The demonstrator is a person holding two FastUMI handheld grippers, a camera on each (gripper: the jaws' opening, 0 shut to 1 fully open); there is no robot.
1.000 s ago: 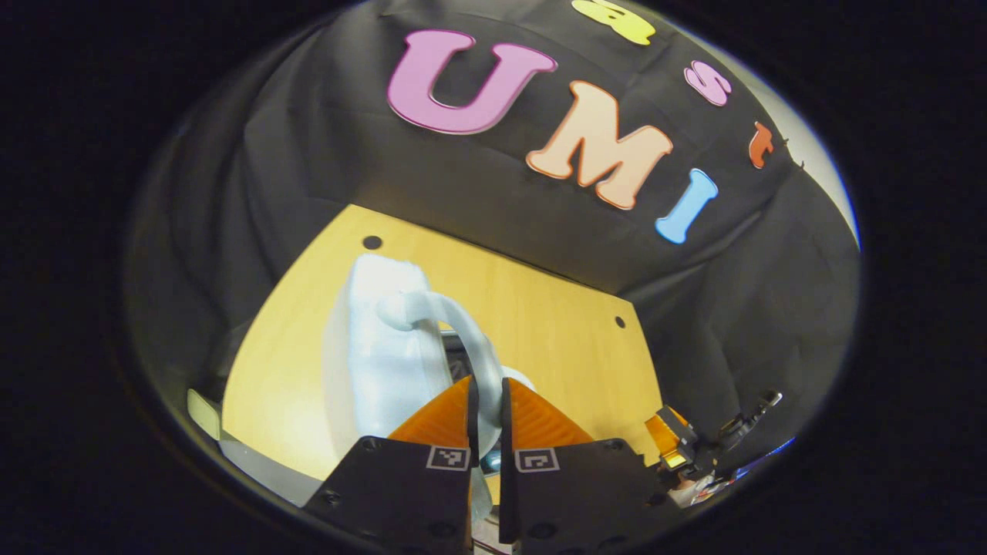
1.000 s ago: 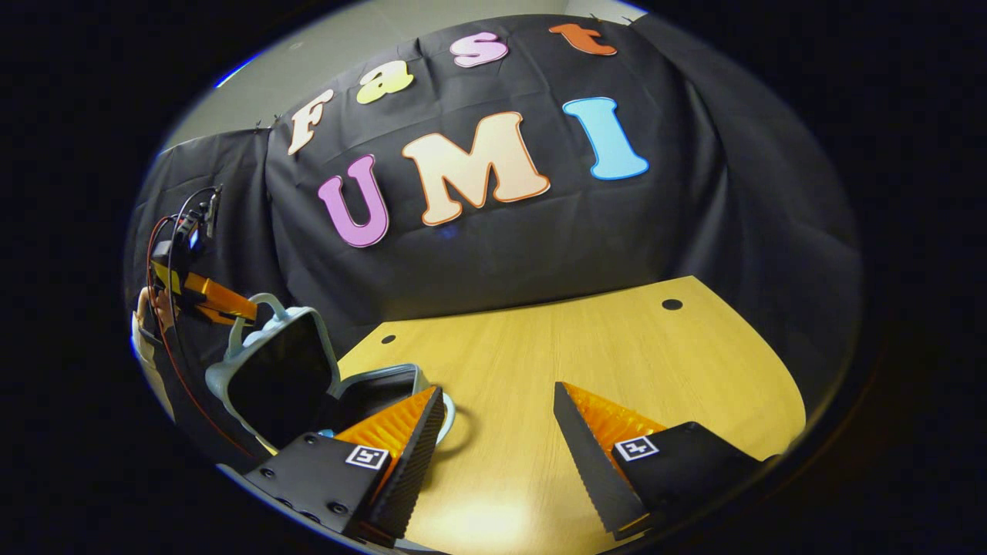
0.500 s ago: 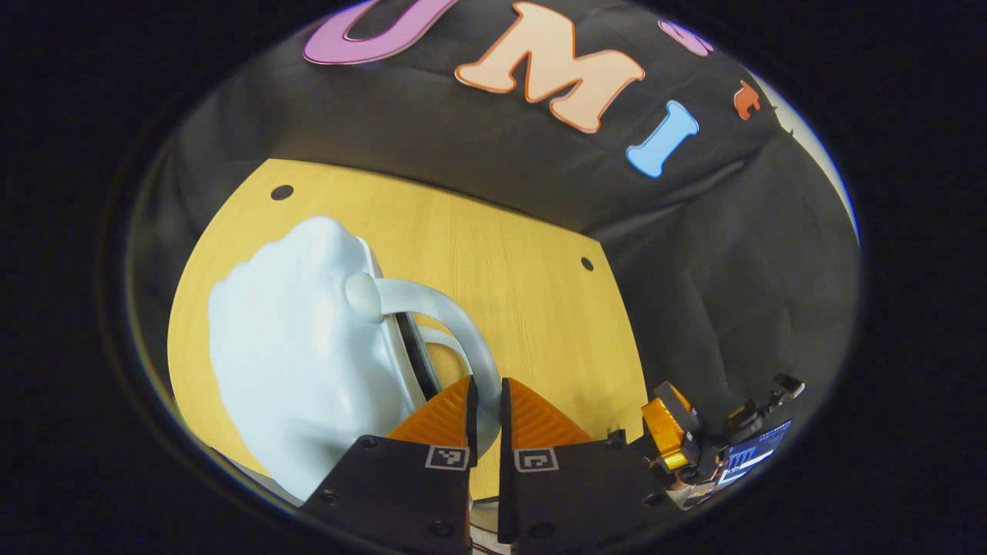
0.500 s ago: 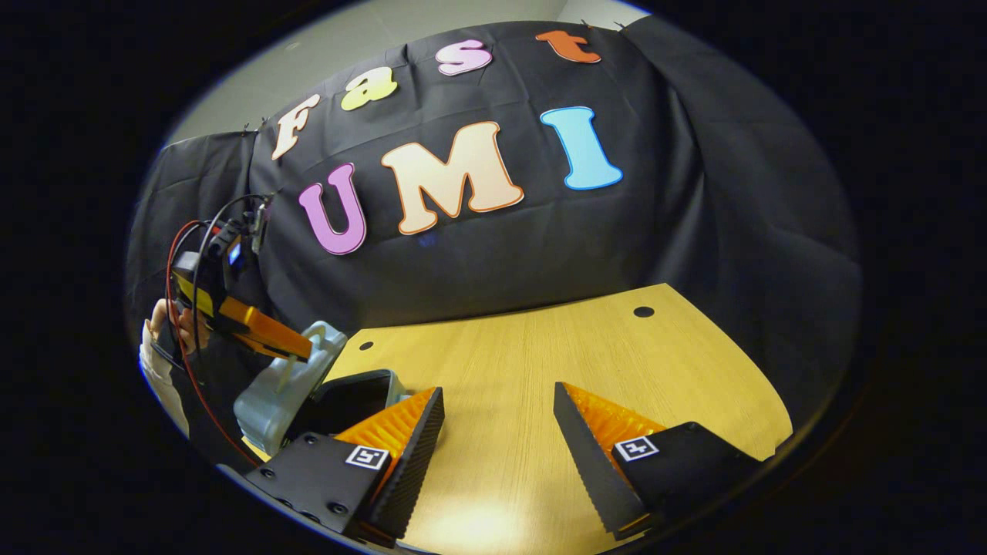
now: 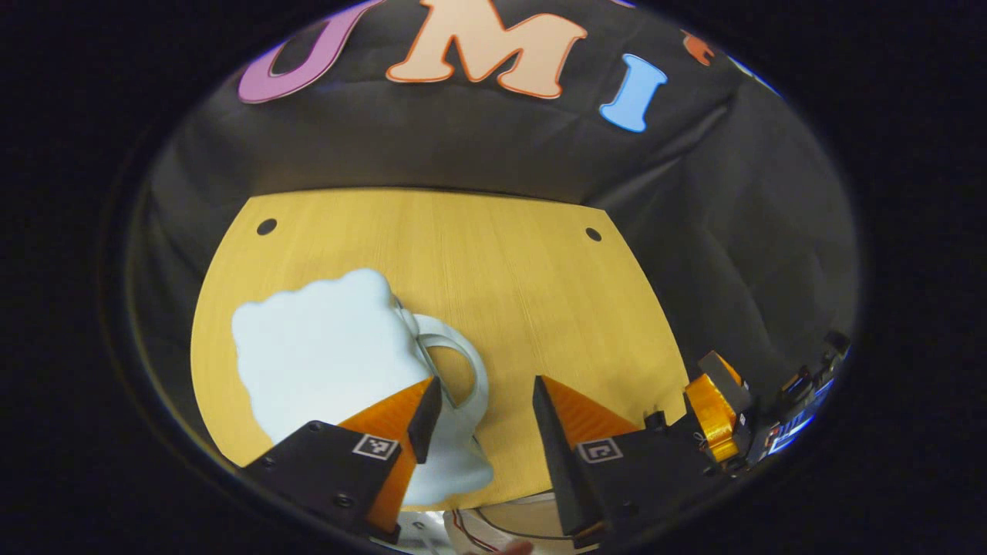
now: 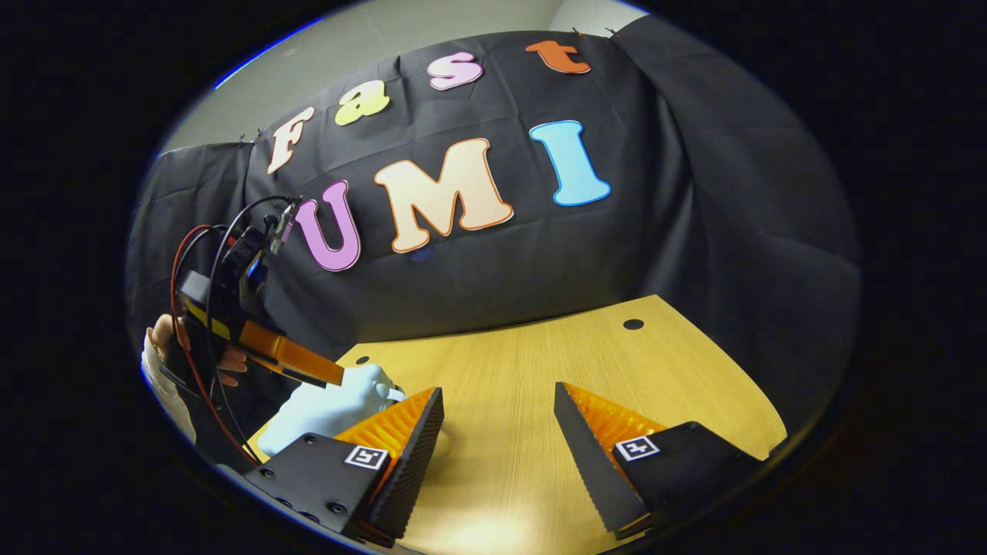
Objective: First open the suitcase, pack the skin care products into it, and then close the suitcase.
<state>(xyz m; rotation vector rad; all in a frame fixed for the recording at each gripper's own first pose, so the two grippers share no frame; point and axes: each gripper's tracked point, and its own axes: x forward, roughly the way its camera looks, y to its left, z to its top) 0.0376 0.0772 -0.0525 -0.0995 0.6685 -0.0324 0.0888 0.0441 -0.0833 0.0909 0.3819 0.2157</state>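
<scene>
Table [image 5: 509,277]: wooden top, spreads ahead of both grippers; bare boards ahead of the right gripper.
Suitcase [image 5: 324,362]: pale blue, small, lying flat with lid down. Sits just ahead and left of the left gripper's fingertips. In the right gripper view it lies low at far left [image 6: 331,408], partly behind that gripper's own left finger.
Suitcase long axis: judged to run from near-right to far-left as seen from the left gripper; the fisheye makes this uncertain.
Handle [image 5: 459,370]: pale loop on the suitcase's right edge, just ahead of the left gripper's left finger, in or near the gap between the jaws. No finger visibly presses on it.
Left gripper [image 5: 478,401]: jaws spread to a moderate gap, holding nothing. Seen from the right gripper view it hovers over the suitcase [image 6: 297,362], a hand [image 6: 166,351] behind it.
Right gripper [image 6: 497,416]: jaws wide, empty, over bare table well to the right of the suitcase.
Nearer hand: left, clearly.
Skin care products: cannot tell where they are.
Stage, judged: lid looks shut; closing appears done or nearly so.
</scene>
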